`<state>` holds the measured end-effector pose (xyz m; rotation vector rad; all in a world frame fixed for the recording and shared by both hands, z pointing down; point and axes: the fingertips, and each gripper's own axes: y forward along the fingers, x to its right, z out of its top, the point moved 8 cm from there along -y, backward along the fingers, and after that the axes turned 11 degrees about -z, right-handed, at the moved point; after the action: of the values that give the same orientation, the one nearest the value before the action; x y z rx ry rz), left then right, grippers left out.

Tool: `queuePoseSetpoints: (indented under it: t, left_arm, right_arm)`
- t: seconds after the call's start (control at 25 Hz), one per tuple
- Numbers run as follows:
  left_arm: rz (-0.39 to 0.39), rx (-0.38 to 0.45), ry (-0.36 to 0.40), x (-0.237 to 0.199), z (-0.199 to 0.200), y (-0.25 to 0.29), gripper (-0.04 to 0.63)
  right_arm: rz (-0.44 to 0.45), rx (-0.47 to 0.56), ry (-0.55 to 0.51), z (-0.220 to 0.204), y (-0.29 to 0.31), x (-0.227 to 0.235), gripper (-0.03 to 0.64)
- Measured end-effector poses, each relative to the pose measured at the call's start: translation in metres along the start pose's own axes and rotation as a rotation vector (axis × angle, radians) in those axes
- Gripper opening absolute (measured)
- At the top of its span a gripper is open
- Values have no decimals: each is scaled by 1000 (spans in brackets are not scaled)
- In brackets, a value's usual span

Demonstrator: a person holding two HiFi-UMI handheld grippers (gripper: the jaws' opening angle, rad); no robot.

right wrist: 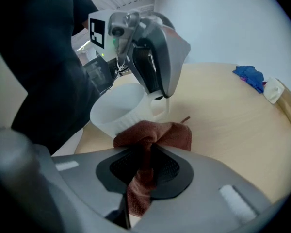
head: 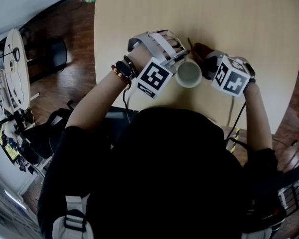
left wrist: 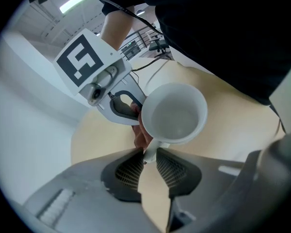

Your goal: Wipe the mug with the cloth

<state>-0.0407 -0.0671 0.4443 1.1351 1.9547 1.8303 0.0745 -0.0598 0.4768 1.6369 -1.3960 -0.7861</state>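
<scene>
The white mug (head: 189, 74) (left wrist: 177, 113) (right wrist: 117, 106) stood upright on the pale wooden table (head: 214, 14), close to the edge nearest the person, and its inside looked empty. Its handle (left wrist: 150, 152) (right wrist: 160, 108) sat between the tips of the left gripper (head: 181, 59) (left wrist: 149, 157) (right wrist: 157, 97). The 2 jaws were nearly together, pinching the thin handle at their very ends.

A rust-brown cloth (right wrist: 153, 132) (head: 202, 51) lay bunched against the mug's outer wall, on the side away from the person's body. The right gripper (head: 209, 66) (right wrist: 145, 152) had its jaws pressed tight on this cloth. A fold ran down between the 2 dark pads, and the rest bulged out beyond the tips, touching the mug just below its rim.

In the head view the 2 grippers flanked the mug, the left one at its upper left and the right one at its right, each with its marker cube turned toward the camera. The left wrist wore beaded bracelets (head: 122, 72), and the person's dark clothing filled the lower part of that view.

Well apart from the mug, near the far rim of the table in the right gripper view, lay a crumpled blue item (right wrist: 249, 76), with a small white and tan object (right wrist: 276, 91) just beside it. Dark wooden floor (head: 65, 29) showed beyond the table.
</scene>
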Motion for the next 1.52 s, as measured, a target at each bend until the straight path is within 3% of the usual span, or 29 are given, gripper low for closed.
queuePoseSetpoints:
  t: [0.4, 0.64, 0.8, 0.96, 1.32, 1.52]
  left_arm:
    - [18, 22, -7, -8, 5, -1, 94]
    - [19, 19, -4, -9, 5, -1, 94]
    - [15, 14, -13, -9, 5, -2, 94]
    - [20, 1, -44, -9, 4, 0, 91]
    - [28, 6, -83, -11, -1, 1, 86]
    - [29, 7, -86, -11, 1, 0, 86]
  right_arm:
    - [-36, -60, 14, 2, 12, -13, 63]
    - [-34, 80, 164, 9, -19, -1, 63]
    - [-53, 151, 159, 28, -45, 9, 63]
    - [-82, 108, 63, 40, -41, 9, 63]
    - [-48, 39, 84, 34, -7, 20, 60]
    - [-47, -68, 2, 27, 17, 19, 60]
